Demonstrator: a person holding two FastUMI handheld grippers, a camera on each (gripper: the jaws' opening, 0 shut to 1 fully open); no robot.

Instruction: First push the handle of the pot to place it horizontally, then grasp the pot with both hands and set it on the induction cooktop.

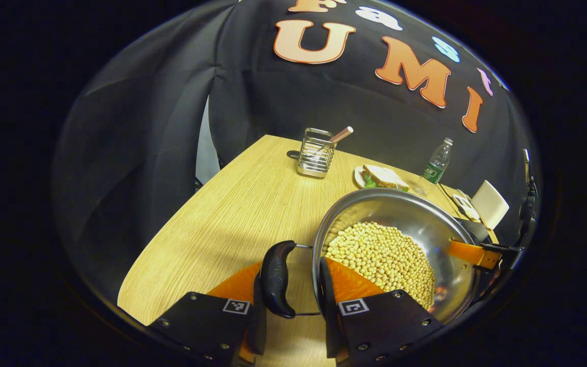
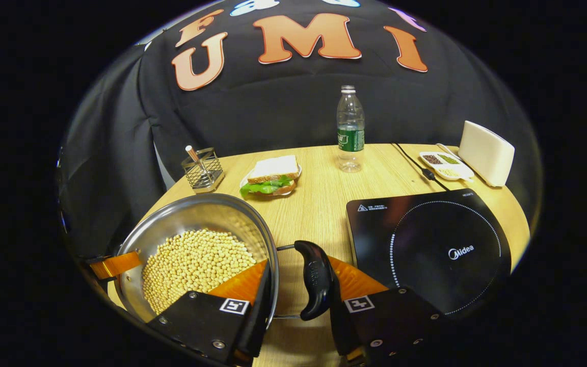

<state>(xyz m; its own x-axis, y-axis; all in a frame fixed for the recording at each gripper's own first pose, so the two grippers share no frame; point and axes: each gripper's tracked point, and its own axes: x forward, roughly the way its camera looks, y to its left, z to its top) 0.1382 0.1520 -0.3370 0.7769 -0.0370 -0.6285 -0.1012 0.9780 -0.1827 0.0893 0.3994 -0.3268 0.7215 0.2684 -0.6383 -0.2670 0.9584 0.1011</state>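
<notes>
A steel pot (image 1: 405,209) full of soybeans (image 1: 380,255) sits on the wooden table. In the left gripper view my left gripper (image 1: 293,278) straddles the pot's near black handle (image 1: 275,278): one finger presses outside the handle, the other inside the rim. The right gripper's finger (image 1: 472,252) shows at the far rim. In the right gripper view my right gripper (image 2: 298,278) holds the opposite handle (image 2: 314,285) the same way, against the pot (image 2: 196,214). The black induction cooktop (image 2: 441,250) lies just right of the pot. I cannot tell whether the pot is off the table.
At the back of the table stand a wire utensil holder (image 2: 203,171), a sandwich on a plate (image 2: 273,176) and a water bottle (image 2: 350,127). A white box (image 2: 486,153), a small seasoning tray (image 2: 446,164) and the cooktop's cord (image 2: 416,163) lie behind the cooktop.
</notes>
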